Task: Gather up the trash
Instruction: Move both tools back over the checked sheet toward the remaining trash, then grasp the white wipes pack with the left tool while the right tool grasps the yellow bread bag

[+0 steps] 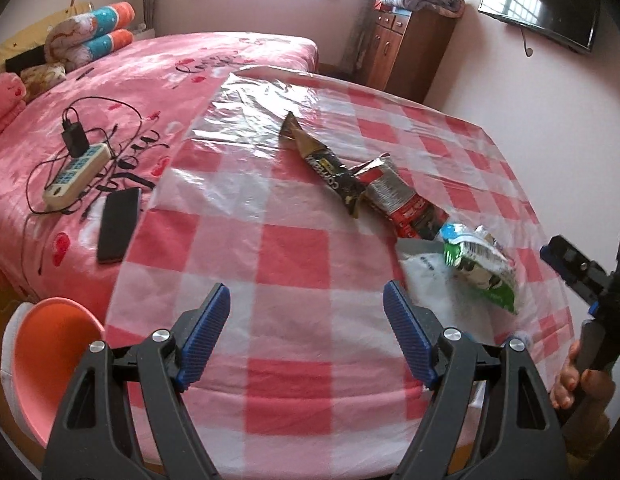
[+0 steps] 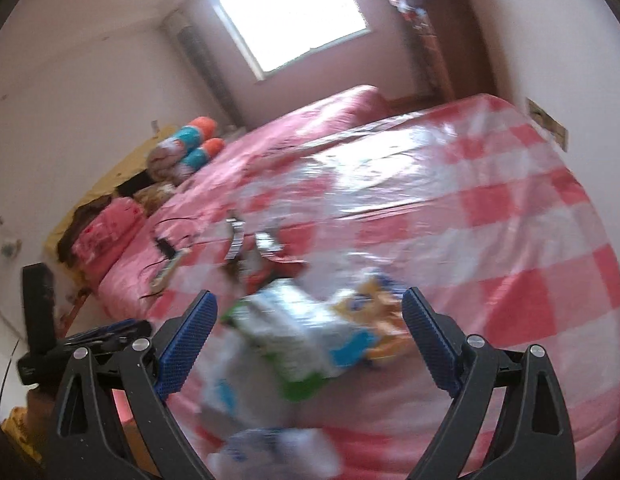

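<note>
Spread over a red-checked plastic tablecloth [image 1: 293, 264], light crinkly wrappers are seen, the green-and-white packet [image 2: 293, 344] probably best pinched at a crimped end between the right gripper [image 2: 310, 320], fingers apart, and the empty, gaping left gripper [image 1: 305, 320].

Checked tablecloth [image 1: 293, 264]: the near and left squares lie bare, open to a pass; right of centre a diagonal row of obstacles, namely coffee sachet [image 1: 330, 168], red wrapper [image 1: 406, 204], green-and-white packet [image 1: 482, 268]; the far part is bare glossy plastic; off the cloth's left edge, a phone [image 1: 117, 224], power strip [image 1: 75, 174] and orange bin [image 1: 49, 360].
</note>
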A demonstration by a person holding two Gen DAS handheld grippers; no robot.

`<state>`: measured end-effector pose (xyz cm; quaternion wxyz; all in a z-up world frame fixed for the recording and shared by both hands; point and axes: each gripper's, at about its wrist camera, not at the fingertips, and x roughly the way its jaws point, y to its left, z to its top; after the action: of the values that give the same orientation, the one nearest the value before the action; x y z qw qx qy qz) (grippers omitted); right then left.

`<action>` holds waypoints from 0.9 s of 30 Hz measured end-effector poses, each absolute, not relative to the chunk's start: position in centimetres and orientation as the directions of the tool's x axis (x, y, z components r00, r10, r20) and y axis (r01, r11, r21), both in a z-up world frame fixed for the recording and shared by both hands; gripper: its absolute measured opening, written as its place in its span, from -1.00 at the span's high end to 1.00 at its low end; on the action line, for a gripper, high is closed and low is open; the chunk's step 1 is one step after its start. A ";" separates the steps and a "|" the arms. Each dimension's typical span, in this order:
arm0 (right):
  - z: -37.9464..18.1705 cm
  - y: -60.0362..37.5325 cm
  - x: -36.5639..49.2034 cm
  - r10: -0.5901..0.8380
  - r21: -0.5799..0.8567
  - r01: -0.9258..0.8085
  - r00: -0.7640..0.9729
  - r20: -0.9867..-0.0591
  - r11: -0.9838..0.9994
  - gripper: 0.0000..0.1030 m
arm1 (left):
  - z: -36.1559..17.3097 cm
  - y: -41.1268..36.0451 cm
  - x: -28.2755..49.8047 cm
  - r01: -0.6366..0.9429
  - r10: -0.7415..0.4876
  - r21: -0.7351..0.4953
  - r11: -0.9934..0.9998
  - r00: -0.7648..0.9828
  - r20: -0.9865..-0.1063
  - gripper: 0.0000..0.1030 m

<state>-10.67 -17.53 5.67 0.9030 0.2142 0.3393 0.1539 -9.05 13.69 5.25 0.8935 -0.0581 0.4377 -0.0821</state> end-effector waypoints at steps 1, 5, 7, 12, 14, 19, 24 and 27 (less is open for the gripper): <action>5.4 -18.1 -10.5 0.422 0.498 -0.121 0.720 -0.551 0.858 -0.79 | 5.3 13.3 -8.9 0.105 -0.209 -0.183 0.977 0.598 -0.774 -0.54; 4.6 -19.8 -9.7 0.382 0.474 -0.082 0.718 -0.582 0.877 -0.79 | 5.4 10.8 -9.3 0.229 -0.282 -0.181 0.956 0.561 -0.778 -0.54; 4.3 -20.2 -9.3 0.372 0.464 -0.074 0.714 -0.594 0.883 -0.79 | 5.4 9.5 -9.8 0.288 -0.296 -0.156 0.945 0.543 -0.786 -0.54; 3.7 -19.7 -8.6 0.351 0.411 -0.086 0.694 -0.629 0.907 -0.53 | 4.6 6.5 -10.0 0.350 -0.345 -0.186 0.918 0.474 -0.810 -0.55; 3.6 -19.4 -8.5 0.352 0.396 -0.100 0.687 -0.636 0.913 -0.49 | 4.1 5.4 -9.8 0.361 -0.352 -0.193 0.912 0.449 -0.821 -0.54; 3.6 -19.0 -8.4 0.329 0.349 -0.115 0.684 -0.651 0.930 -0.48 | 2.8 2.3 -9.3 0.393 -0.360 -0.200 0.897 0.392 -0.847 -0.54; 2.9 -19.1 -7.9 0.334 0.348 -0.117 0.661 -0.672 0.930 -0.45 | 1.9 0.5 -8.6 0.382 -0.297 -0.143 0.913 0.384 -0.874 -0.62; 2.7 -19.1 -7.9 0.347 0.353 -0.129 0.652 -0.674 0.927 -0.45 | 1.5 -0.3 -8.1 0.371 -0.256 -0.108 0.922 0.378 -0.890 -0.71</action>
<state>-7.87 -19.06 2.75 0.8984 0.1380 0.3954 0.1324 -8.11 -0.34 1.47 0.8282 0.0548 0.5247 -0.1893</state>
